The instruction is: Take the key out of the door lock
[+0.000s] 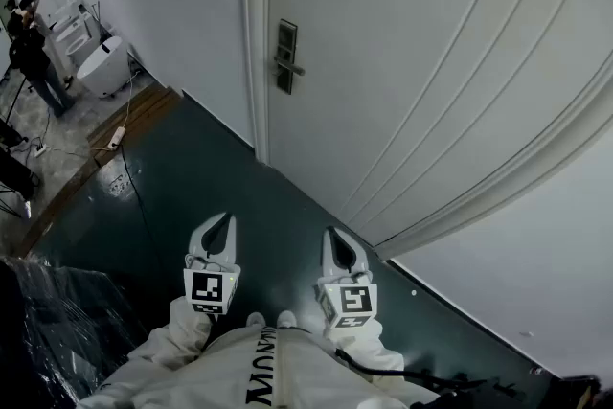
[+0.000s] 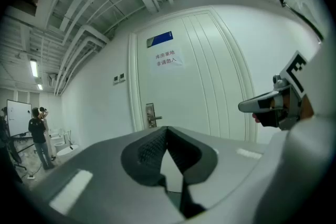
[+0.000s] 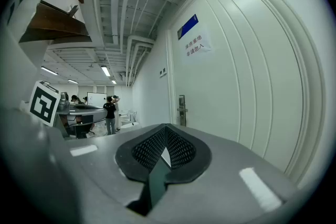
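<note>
In head view, at 12 o'clock from my hands: the door lock [image 1: 286, 56] on the white door [image 1: 412, 101], well apart from both tools. The left tool [image 1: 227, 217] and right tool [image 1: 331, 231] sit side by side low over the dark floor [image 1: 192, 177]. Both are clenched on nothing. The key is too small to make out from here; I assume it's in the lock plate.

Left gripper view: left tool [image 2: 167, 129] has its jaws together, nothing between them. The lock [image 2: 151, 115] is at 11 o'clock above the tips, far off.

Right gripper view: right tool [image 3: 166, 126] has its jaws together and is empty. The lock [image 3: 181, 109] is at 1 o'clock over the tips, also distant.

Step as I read it: approach, no grasp started. Next I need to walk in, bring one tool up to lock height and open its jaws. Then line up on the key head, clamp it and pull straight out along the keyway.
</note>
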### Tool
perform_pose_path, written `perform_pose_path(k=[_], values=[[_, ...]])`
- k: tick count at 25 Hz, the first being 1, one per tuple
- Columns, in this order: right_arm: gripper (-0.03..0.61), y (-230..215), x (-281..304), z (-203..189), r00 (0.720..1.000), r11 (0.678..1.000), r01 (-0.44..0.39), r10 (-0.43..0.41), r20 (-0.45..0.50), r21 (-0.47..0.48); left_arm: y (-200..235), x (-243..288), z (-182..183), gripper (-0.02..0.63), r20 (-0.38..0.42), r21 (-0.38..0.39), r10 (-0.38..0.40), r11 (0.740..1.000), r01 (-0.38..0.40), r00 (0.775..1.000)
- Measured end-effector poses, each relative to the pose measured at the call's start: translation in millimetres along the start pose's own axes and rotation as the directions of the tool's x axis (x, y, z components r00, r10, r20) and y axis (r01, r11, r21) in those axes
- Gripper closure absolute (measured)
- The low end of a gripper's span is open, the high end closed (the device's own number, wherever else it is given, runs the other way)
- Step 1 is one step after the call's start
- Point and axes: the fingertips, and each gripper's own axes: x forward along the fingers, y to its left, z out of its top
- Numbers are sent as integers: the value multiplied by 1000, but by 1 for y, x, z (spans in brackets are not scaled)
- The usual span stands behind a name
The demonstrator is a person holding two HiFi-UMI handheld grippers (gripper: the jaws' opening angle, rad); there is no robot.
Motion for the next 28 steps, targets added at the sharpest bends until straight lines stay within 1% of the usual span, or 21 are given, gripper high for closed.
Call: perform_pose_path(k=[3,10,13,18,24,28], values=[[580,-1,2,-6,1000,1000,-9,9,-2,2,1,3,-2,614,-9,-10,5,1000,-5,1000],[580,-6,2,-4,999,999,-40,39,11,6,-4,6,-2,614,-17,-4,20,1000,-20,1000],[578,-7,1,-6,998,998,-66,65,7,18,-7,5,-2,614,-24,2,29,1000,-29,999],[578,-8,-6,-7,992,991,-125,123,31,45,-15,4,-5,614,-33,17,49,999,-48,998],[578,-17,-13,-13,990,989,-139,137,28,59,-28,1,-7,614,-45,25,61,998,-60,997],[577,-24,-13,-12,991,989,-134,132,34,63,-32,2,-9,614,-55,19,62,998,-61,997]])
